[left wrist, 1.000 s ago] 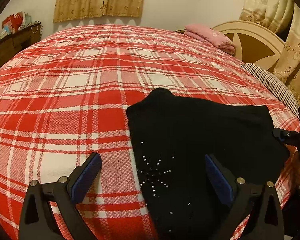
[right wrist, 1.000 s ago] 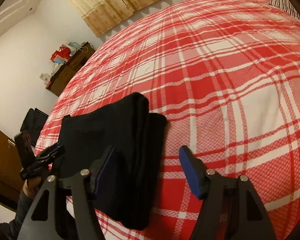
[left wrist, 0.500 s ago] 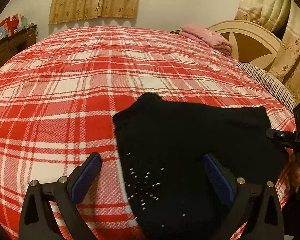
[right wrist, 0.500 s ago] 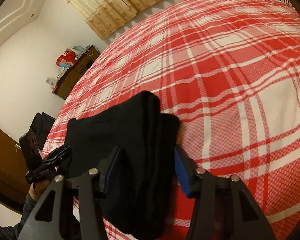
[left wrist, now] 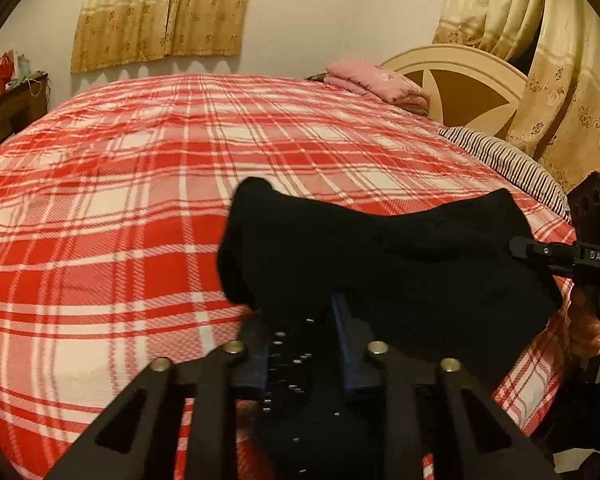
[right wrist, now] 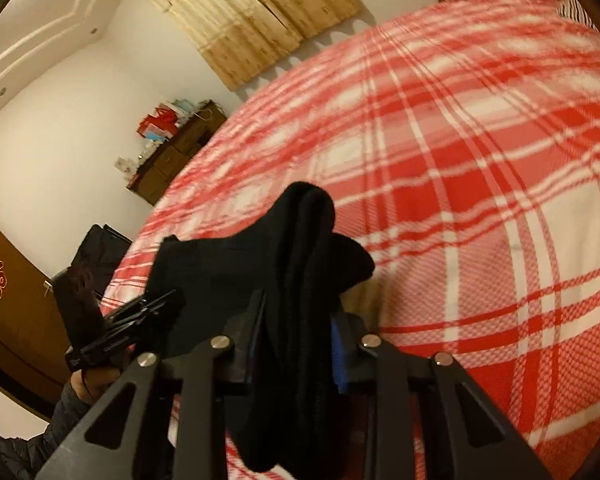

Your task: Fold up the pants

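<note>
Both wrist cams sit close behind their jaws, angled down across bed [left wrist: 100, 220]; both see pants [left wrist: 380, 256] ahead.

Plaid bed [left wrist: 112, 216] under black pants [left wrist: 400, 256]

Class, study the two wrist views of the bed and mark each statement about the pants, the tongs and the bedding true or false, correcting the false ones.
1. The black pants lie on a red plaid bedspread. True.
2. The left tongs hang over bare bedspread with nothing between them. False: studded pants fabric sits between them as they close.
3. The right tongs have a thick fold of pants between them. True.
4. A green blanket lies by the headboard. False: folded pink bedding lies there.
</note>
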Demonstrator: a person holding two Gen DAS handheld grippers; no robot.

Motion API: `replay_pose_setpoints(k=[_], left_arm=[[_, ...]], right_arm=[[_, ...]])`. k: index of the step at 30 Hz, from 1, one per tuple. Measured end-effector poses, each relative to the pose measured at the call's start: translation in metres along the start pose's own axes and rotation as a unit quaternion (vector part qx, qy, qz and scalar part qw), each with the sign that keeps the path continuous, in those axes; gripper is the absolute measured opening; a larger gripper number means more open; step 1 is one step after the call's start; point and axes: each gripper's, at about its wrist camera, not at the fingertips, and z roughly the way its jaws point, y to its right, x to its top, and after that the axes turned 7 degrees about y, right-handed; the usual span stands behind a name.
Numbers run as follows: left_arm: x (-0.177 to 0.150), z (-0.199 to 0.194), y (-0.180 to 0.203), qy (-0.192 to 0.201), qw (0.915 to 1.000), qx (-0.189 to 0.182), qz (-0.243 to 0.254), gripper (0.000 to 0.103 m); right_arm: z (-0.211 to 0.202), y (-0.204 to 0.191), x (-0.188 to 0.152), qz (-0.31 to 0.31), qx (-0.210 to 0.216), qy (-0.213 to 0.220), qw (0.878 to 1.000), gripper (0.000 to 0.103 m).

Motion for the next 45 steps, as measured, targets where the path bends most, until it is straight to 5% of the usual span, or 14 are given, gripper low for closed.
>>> replay_pose_setpoints(k=[9, 20, 27, 30, 31, 34, 37, 45], left_arm=[[0.012, -0.033, -0.03, 0.01, 0.9992, -0.009, -0.036, 0.015], [0.025, -0.101, -0.113, 0.068, 0.9895, 0.101, -0.078, 0.015], [-0.01, -0.098, -0.169, 0.035, 0.9772, 0.175, -0.115, 0.016], [-0.027, -0.082, -0.176, 0.019, 0.9708, 0.202, -0.127, 0.035], [-0.031, -0.079, -0.176, 0.019, 0.9675, 0.218, -0.127, 0.049], [-0.034, -0.075, -0.166, 0.035, 0.9622, 0.251, -0.1, 0.057], [-0.038, -0.074, -0.165, 0.041, 0.9571, 0.27, -0.098, 0.068], [-0.046, -0.087, -0.166, 0.056, 0.9437, 0.304, -0.116, 0.072]], right_arm=[[0.011, -0.052, 0.018, -0.06, 0.022, 0.005, 0.998, 0.029], [0.125, -0.128, 0.072, -0.126, 0.081, -0.034, 0.988, 0.029], [0.226, -0.174, 0.059, -0.137, 0.111, -0.078, 0.981, 0.029], [0.259, -0.169, 0.048, -0.125, 0.09, -0.102, 0.983, 0.032], [0.266, -0.164, 0.047, -0.116, 0.082, -0.11, 0.984, 0.039], [0.278, -0.138, 0.047, -0.092, 0.022, -0.109, 0.989, 0.071], [0.275, -0.111, 0.05, -0.047, 0.049, -0.101, 0.993, 0.067], [0.265, -0.112, 0.048, -0.079, 0.027, -0.088, 0.993, 0.068]])
